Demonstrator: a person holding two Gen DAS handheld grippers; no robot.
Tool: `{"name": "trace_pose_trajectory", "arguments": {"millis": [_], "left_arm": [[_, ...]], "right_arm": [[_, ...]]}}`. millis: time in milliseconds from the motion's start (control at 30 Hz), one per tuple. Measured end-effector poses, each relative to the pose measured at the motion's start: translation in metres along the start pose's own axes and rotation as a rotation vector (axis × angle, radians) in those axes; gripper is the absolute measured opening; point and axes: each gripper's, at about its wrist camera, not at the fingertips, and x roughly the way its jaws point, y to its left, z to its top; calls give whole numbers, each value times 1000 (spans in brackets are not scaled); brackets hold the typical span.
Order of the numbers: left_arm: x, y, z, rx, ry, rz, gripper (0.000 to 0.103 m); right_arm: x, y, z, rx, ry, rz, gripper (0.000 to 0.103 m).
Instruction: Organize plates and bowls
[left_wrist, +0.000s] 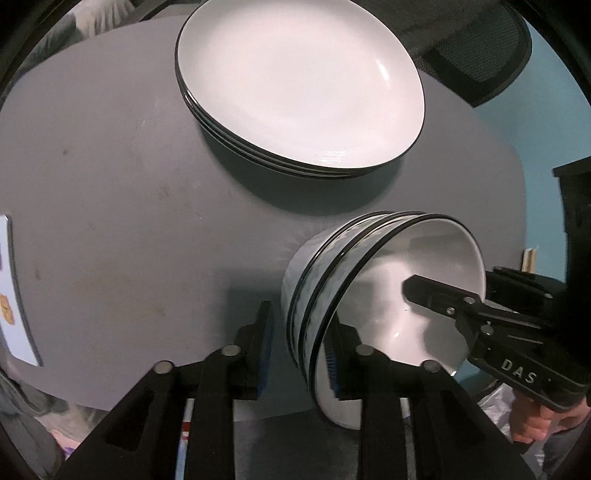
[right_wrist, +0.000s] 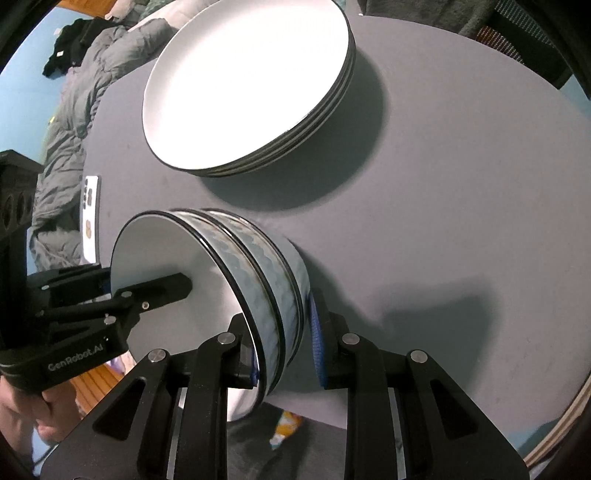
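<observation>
Teal walls ring a round grey desk (left_wrist: 110, 221) carrying a stack of white, dark-rimmed plates (left_wrist: 299, 81) at its far side. Nearer, close to the desk's front edge, stand nested bowls (right_wrist: 273, 280) with blue wave bands, empty inside. Left gripper (left_wrist: 299, 350) straddles the bowls' wall, its jaws slightly apart, one blue pad clear of the outside. Right gripper (right_wrist: 284, 343) also straddles the rim; whether it clamps cannot be told. "GenRobot.AI" reads on the left gripper's body, "DAS" on the right's
</observation>
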Motion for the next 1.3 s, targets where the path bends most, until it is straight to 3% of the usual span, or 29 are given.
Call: {"name": "trace_pose_trajectory", "arguments": {"millis": [200, 433, 567, 933, 1067, 1300], "left_arm": [[8, -6, 10, 17, 17, 20, 41], [13, -12, 11, 50, 14, 29, 42], [13, -16, 7, 49, 7, -12, 22], [14, -27, 7, 38, -12, 23, 17], [14, -27, 5, 38, -13, 26, 18], [-5, 10, -13, 15, -15, 12, 18]], "right_arm": [[2, 9, -4, -1, -6, -27, 22], [3, 5, -6, 27, 5, -15, 22], [3, 3, -7, 35, 2, -8, 22], [2, 8, -8, 26, -2, -24, 20], [1, 2, -8, 54, -1, 14, 20], [5, 2, -5, 46, 4, 8, 21]]}}
